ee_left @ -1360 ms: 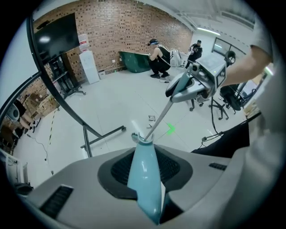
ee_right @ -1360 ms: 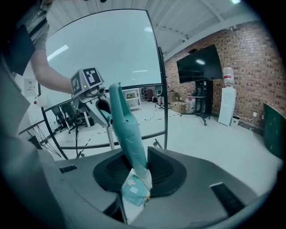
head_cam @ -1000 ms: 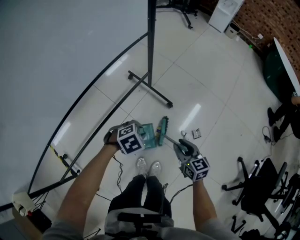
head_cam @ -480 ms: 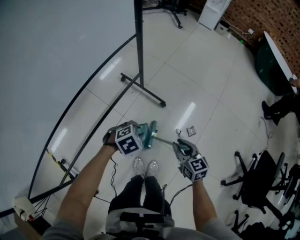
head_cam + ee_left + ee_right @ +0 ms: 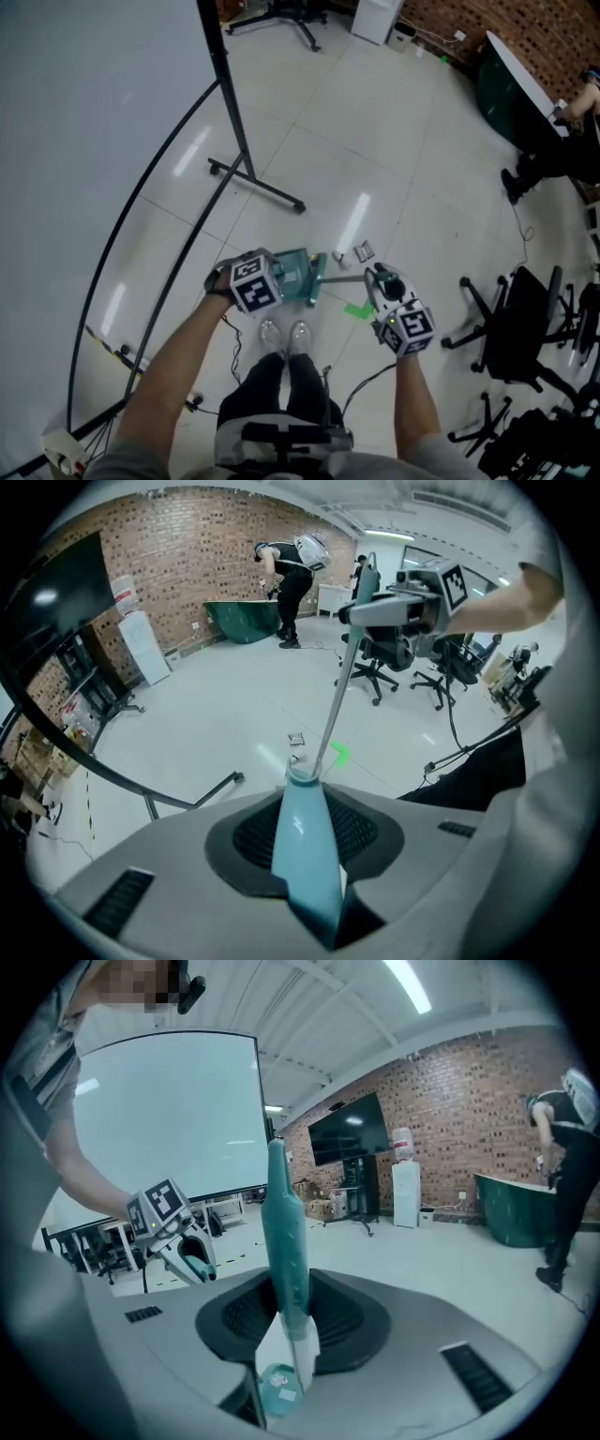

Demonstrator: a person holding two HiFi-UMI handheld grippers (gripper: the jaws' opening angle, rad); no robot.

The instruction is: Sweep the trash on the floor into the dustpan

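Right hand-held gripper (image 5: 380, 277) near office chair (image 5: 511, 328).

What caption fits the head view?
Left gripper holds the dustpan; right gripper, jaws just closed further, grips the brush; trash ahead.

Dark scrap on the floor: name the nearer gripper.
Right. The right gripper, jaws just closing on the broom handle, is beside the scrap; the left gripper is farther left.

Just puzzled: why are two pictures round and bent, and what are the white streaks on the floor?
Left and right gripper views: wide-angle lens bows the brick wall, darkens corners. Head view: streaks are lights mirrored in the glossy floor.
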